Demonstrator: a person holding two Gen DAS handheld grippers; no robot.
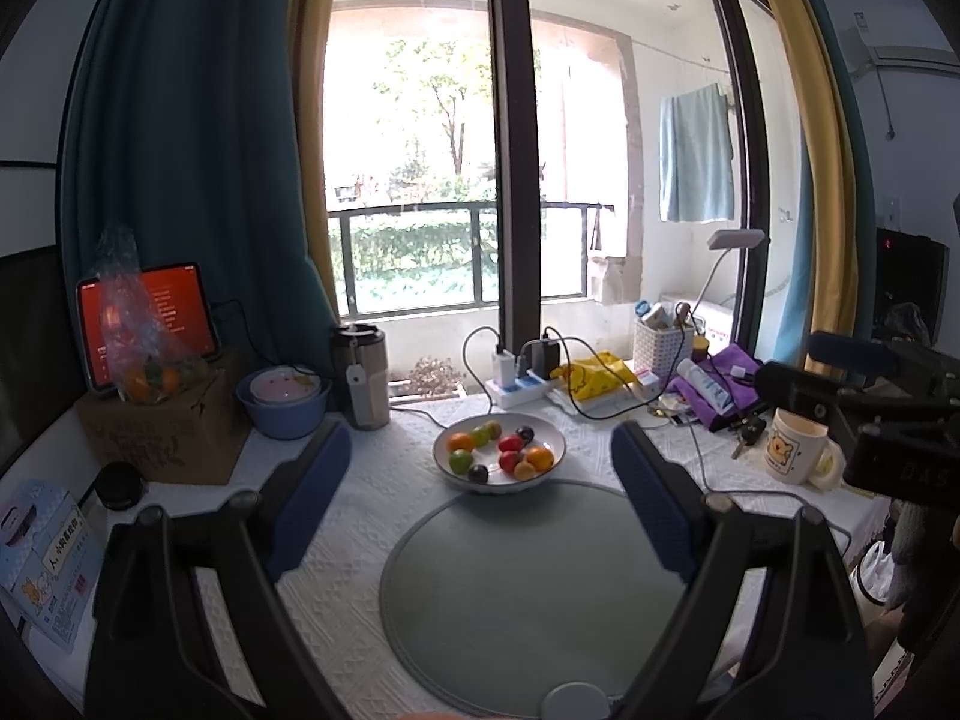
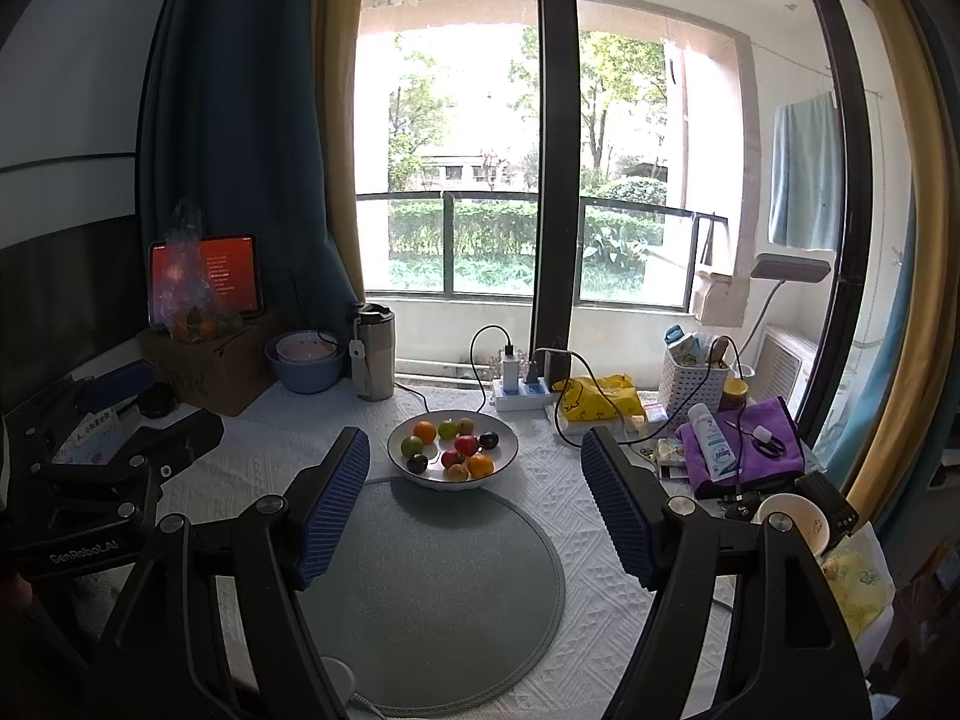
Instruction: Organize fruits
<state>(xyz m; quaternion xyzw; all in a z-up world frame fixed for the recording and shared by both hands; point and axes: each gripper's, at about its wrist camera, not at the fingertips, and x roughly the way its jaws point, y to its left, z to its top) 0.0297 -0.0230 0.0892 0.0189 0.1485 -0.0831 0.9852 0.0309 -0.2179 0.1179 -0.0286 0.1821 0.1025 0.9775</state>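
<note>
Both wrist cameras sit above the worktop, looking slightly down and forward toward the window. Both show the fruit bowl and round mat; the right-hand view stands further right.

both grippers, left and right, fingers spread, empty

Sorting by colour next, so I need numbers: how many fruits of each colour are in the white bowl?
Orange fruits: 2
Green fruits: 2
Red fruits: 2
Dark purple fruits: 2
Yellowish-tan fruits: 2
Total in the bowl: 10
</note>
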